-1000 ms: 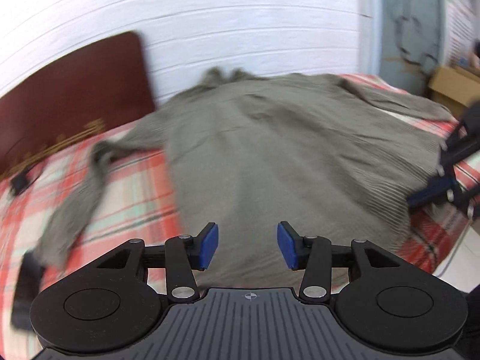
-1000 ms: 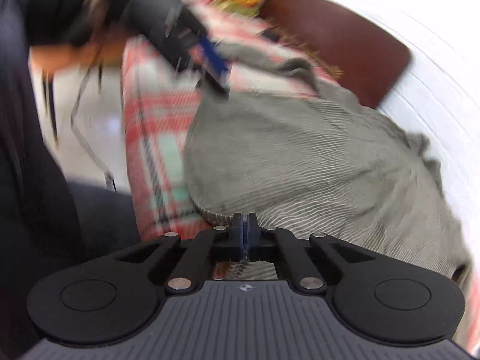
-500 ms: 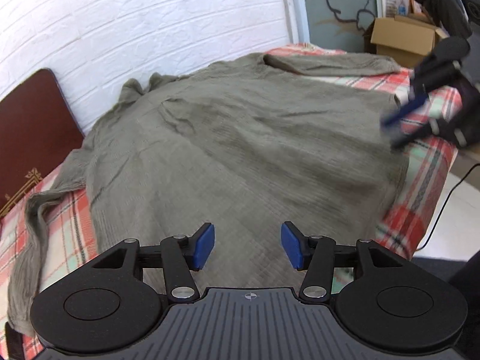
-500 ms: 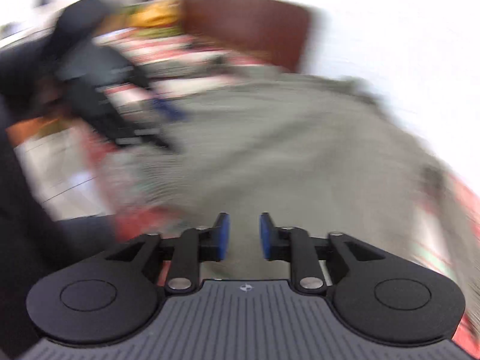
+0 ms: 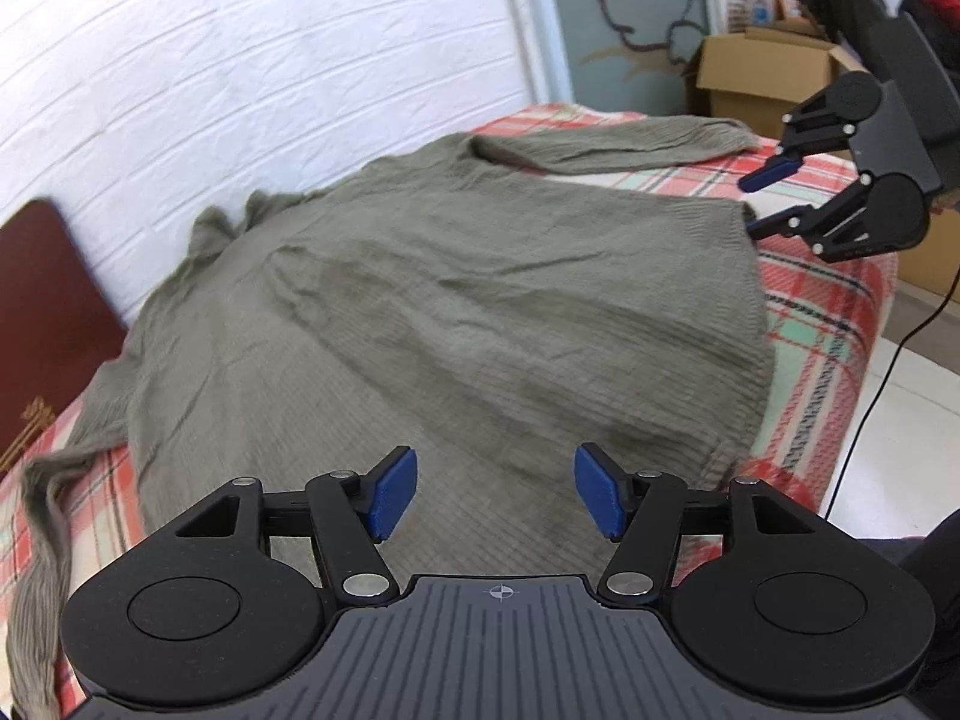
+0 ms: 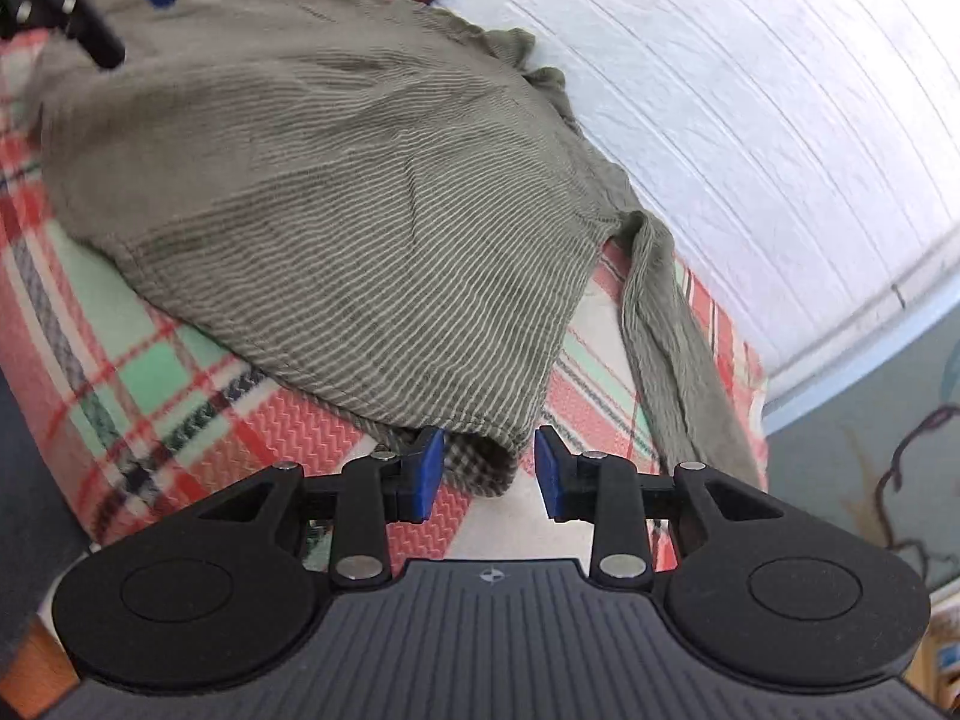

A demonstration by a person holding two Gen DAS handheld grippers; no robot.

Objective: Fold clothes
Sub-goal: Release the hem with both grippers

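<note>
Sweater (image 5: 456, 312): olive ribbed knit, spread flat on the plaid bed (image 5: 828, 324), collar toward the white brick wall (image 5: 270, 60).
Left gripper (image 5: 495, 501): jaws opening, nothing between them, above the hem.
Right gripper (image 6: 489, 474): jaws apart around the hem corner, pads not pressing it.

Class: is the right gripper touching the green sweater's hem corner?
Cannot tell. In the right wrist view the hem corner lies between the right gripper's open pads, but contact isn't clear.
</note>
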